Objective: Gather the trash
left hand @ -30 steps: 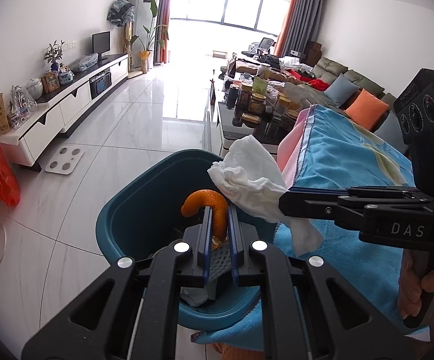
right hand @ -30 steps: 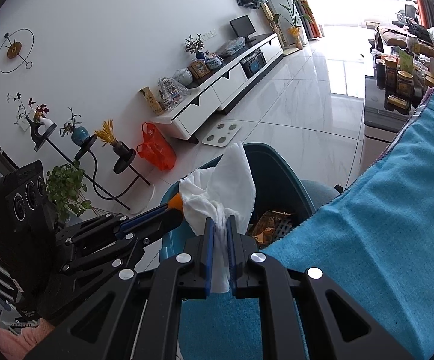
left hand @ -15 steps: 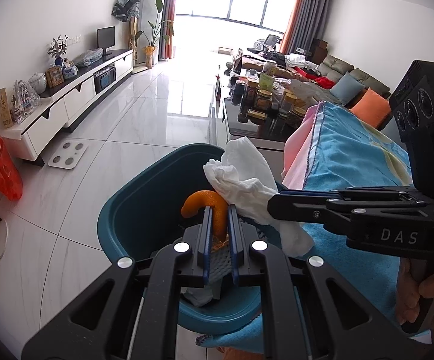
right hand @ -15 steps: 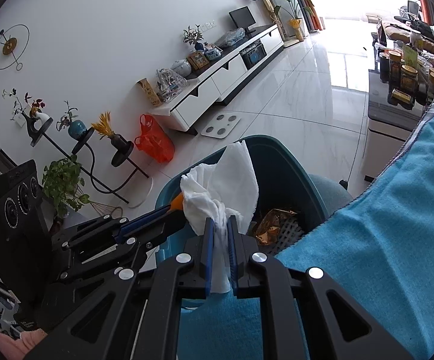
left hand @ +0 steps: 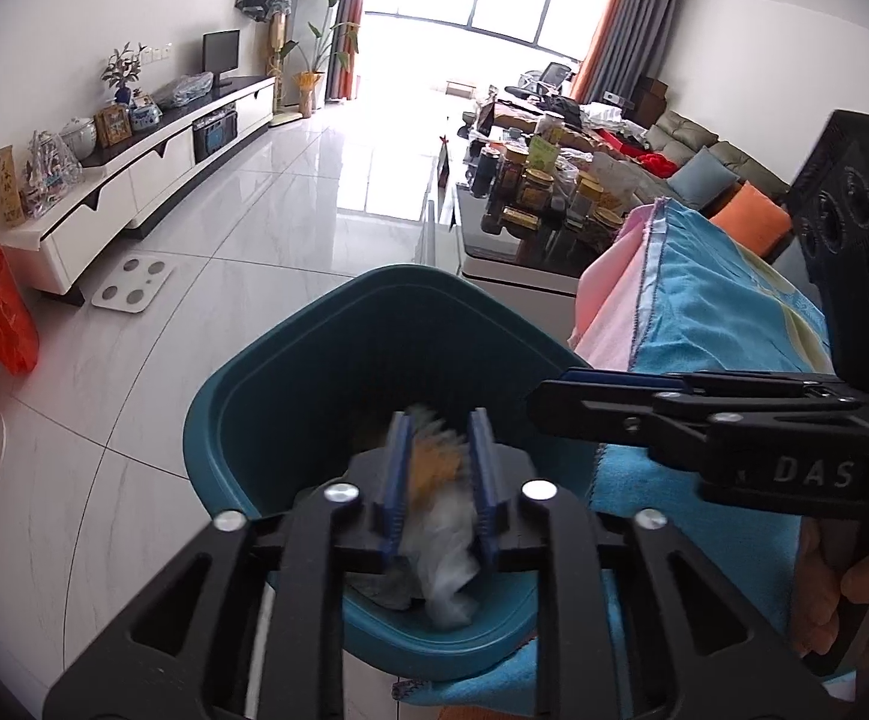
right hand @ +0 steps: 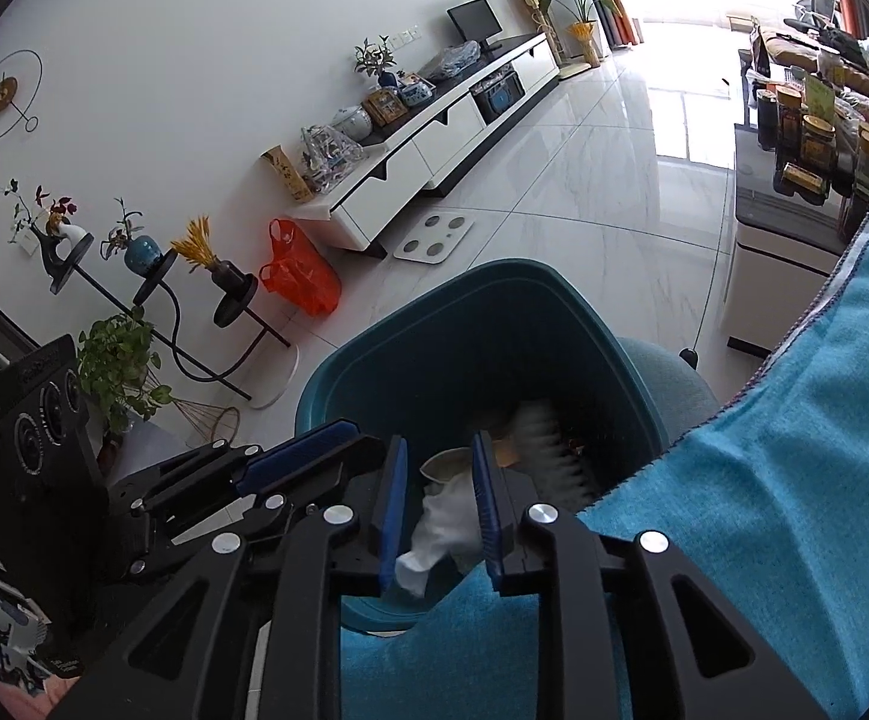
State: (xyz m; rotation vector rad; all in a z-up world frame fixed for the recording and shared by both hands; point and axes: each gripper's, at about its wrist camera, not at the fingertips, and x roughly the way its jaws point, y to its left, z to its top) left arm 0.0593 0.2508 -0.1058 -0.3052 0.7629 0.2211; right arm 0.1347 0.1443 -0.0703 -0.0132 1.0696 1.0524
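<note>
A teal trash bin (left hand: pixel 290 384) stands on the floor beside the table; it also shows in the right wrist view (right hand: pixel 434 324). My left gripper (left hand: pixel 439 420) is open above the bin, with the orange peel (left hand: pixel 434 465) and a white tissue (left hand: pixel 449 564) blurred as they fall between its fingers. My right gripper (right hand: pixel 437 450) is open over the bin's near rim. The white tissue (right hand: pixel 440 531) is dropping into the bin below it. Other trash lies in the bin (right hand: pixel 545 441).
A blue towel (right hand: pixel 764 510) covers the table at my right. A low table with jars (left hand: pixel 530 192) stands beyond the bin. A white TV cabinet (left hand: pixel 134 174), a scale (left hand: pixel 131 291) and a red bag (left hand: pixel 2 324) are at left.
Both grippers have opened. The orange peel has left the left gripper and the white tissue has left the right gripper; both are falling into the bin.
</note>
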